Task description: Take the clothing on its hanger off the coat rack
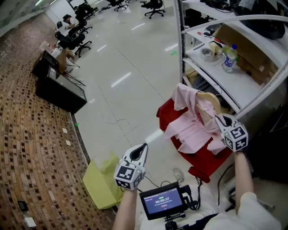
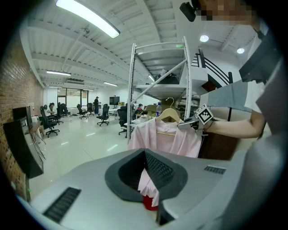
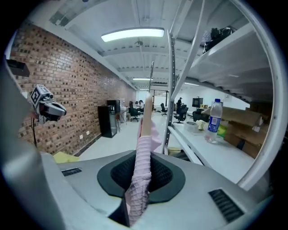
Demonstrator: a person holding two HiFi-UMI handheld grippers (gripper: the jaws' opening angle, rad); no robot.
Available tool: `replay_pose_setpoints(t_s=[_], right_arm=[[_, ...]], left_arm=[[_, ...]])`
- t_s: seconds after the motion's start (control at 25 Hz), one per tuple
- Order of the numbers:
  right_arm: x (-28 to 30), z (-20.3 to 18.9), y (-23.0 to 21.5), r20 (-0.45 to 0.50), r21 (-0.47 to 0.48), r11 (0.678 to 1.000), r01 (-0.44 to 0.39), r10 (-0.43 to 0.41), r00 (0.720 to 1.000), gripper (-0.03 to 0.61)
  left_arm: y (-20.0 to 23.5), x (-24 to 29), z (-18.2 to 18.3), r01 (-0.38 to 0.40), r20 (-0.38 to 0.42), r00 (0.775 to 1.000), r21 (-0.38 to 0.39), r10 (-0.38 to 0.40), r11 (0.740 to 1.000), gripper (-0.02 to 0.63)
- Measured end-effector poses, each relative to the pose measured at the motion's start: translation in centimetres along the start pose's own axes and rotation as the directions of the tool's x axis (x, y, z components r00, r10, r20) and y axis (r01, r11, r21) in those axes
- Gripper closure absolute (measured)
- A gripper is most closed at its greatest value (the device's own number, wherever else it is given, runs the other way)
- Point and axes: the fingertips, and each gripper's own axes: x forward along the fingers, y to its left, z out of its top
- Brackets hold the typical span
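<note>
Starting nearest the body: a small screen (image 1: 162,201) sits at chest level, cables trailing off it. Just ahead and low, the left gripper (image 1: 140,152) hangs over the pale floor (image 1: 126,58), its jaws parted by a narrow slit only. Nothing lies between them, and its own view looks through the slit at cloth and red well beyond. A yellow-green object (image 1: 101,184) lies on the floor just left of it, against the brick wall (image 1: 31,148). Further out on the right, the right gripper (image 1: 219,119) is clamped tight. Its pads pinch the ribbed pink shirt (image 1: 191,130) where the cloth drapes over one shoulder of the wooden hanger (image 1: 209,99), and the pale wood edge rises straight out of the jaws in its own view. The shirt stays on the hanger, held out in front of the white rack (image 1: 181,49), tilted, with its hem hanging over a red object (image 1: 204,158) on the floor. The left gripper view shows the hook pointing up, with rack and shelves behind it. Whether the hook touches any bar I cannot tell. Past the shirt, a rack shelf (image 1: 245,83) carries a water bottle (image 1: 230,57), a roll of tape (image 1: 207,54) and a cardboard box (image 1: 252,56). Well to the left, black cabinets (image 1: 60,92) stand along the wall. Farthest off are office chairs (image 1: 155,6) and a seated person (image 1: 67,21).
</note>
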Motion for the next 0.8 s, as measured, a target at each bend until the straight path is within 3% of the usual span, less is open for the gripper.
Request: replay_pose_setpoints(t_s=[0.32,0.8], right_arm=[[3.0,-6.1,0.6,-0.059,0.123,0.992,-0.042,0.049,0.997,0.534],[7.0,-16.7,-0.1,-0.121,0.256,0.967,0.004,0.028,0.992,0.534]], left_arm=[[-0.7,0.0,-1.2,0.005,-0.025,1.000,0.002,-0.005,1.000,0.606],[-1.8,-0.9,-3.0,0.001,-0.064,0.998,-0.019,-0.002,1.000,0.606]])
